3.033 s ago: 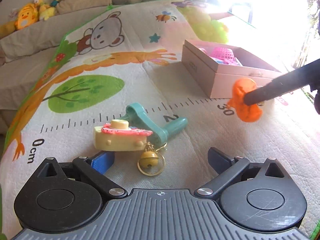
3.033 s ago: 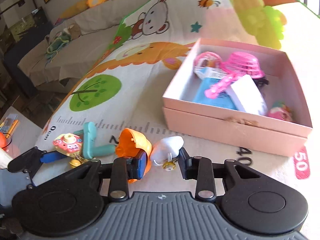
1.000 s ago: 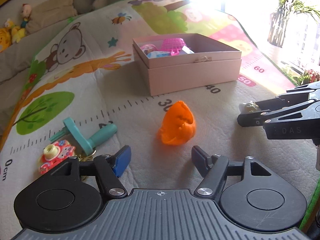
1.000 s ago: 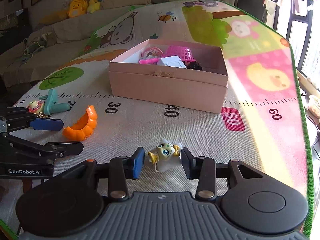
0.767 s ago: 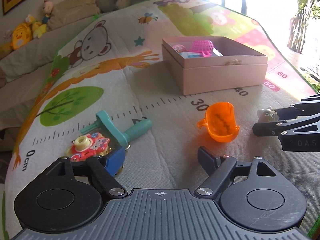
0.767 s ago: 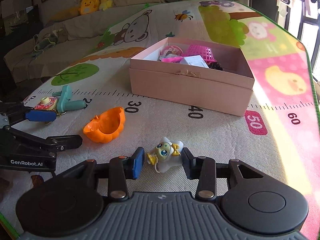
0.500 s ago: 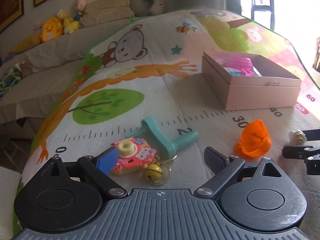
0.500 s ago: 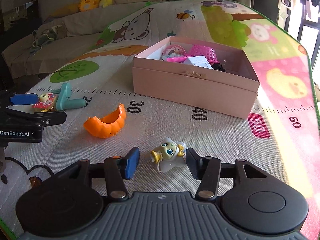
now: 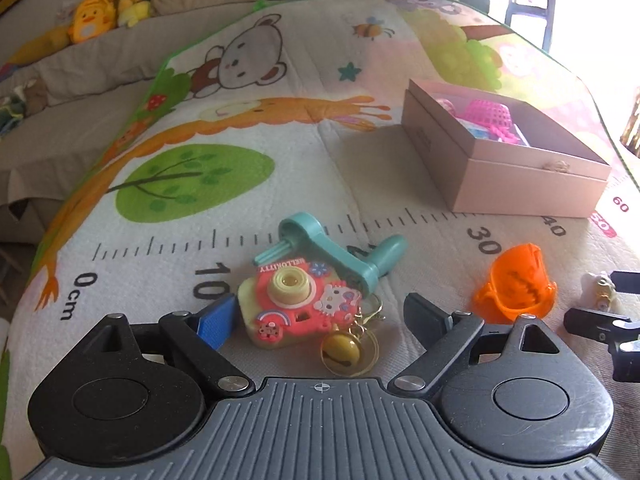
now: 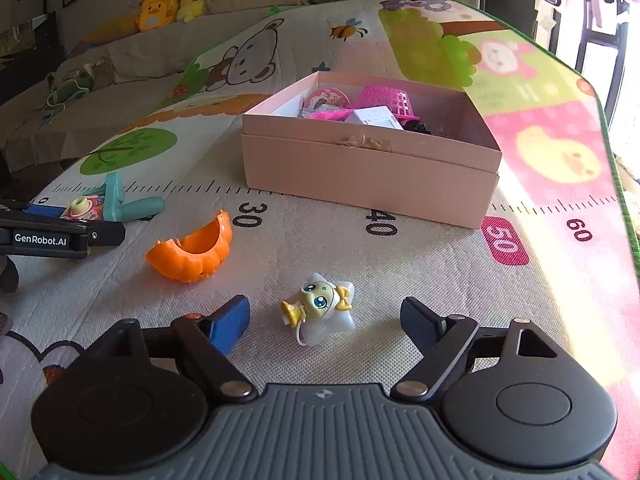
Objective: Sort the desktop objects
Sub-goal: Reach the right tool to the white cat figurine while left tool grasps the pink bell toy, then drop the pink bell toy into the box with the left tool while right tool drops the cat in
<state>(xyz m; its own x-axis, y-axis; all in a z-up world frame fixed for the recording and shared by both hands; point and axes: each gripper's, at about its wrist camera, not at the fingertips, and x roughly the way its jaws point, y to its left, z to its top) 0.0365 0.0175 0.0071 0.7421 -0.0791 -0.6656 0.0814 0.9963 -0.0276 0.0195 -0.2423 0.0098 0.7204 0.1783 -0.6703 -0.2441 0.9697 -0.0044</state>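
A pink-and-cream toy camera (image 9: 296,300) with a yellow bell (image 9: 346,350) lies on the play mat between the fingers of my left gripper (image 9: 320,316). Its jaws are closing; the right finger stands clear of the toy. A teal crank handle (image 9: 332,252) rests just behind the camera. An orange pumpkin-shaped shell (image 10: 192,252) lies between the two grippers. My right gripper (image 10: 325,316) straddles a small white star doll (image 10: 324,308). Its jaws are opening and neither pad touches the doll. The open pink box (image 10: 368,172) beyond holds several toys.
The mat (image 10: 440,264) has a printed ruler and ends in a green border (image 10: 624,200) on the right. A sofa back with plush toys (image 9: 92,20) runs behind the mat. Bright windows (image 10: 616,52) lie far right.
My left gripper swung left from the orange shell to the toy camera and its jaws spread wider. The right gripper's jaws parted from the star doll, which stays on the mat.
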